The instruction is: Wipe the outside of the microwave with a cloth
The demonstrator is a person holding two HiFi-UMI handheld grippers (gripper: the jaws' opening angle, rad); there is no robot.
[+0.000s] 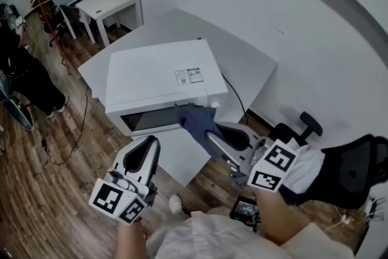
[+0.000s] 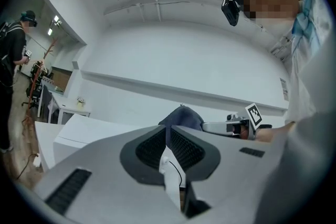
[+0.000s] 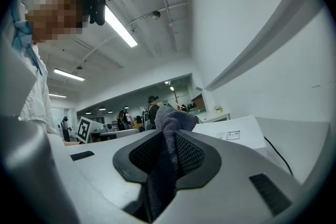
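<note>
Because the cloth (image 1: 195,121) is limp (and light), fingers of the right gripper (image 3: 168,134) clamp a bunched fold; those of the left gripper (image 2: 168,131) are closed, empty.

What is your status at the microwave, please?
Right gripper shut on cloth, at front of microwave. Left gripper shut, empty. Nothing blocking.

White box-shaped microwave (image 1: 157,70), upright on pale worktop (image 1: 248,63). Door shut, dark window on front face. Two label stickers (image 1: 189,76) on top panel, towards right side. Dark blue-grey cloth (image 1: 197,121), bunched, clamped between jaws of right gripper (image 1: 212,137). Free end at microwave's upper front right corner; contact not discernible.
</note>
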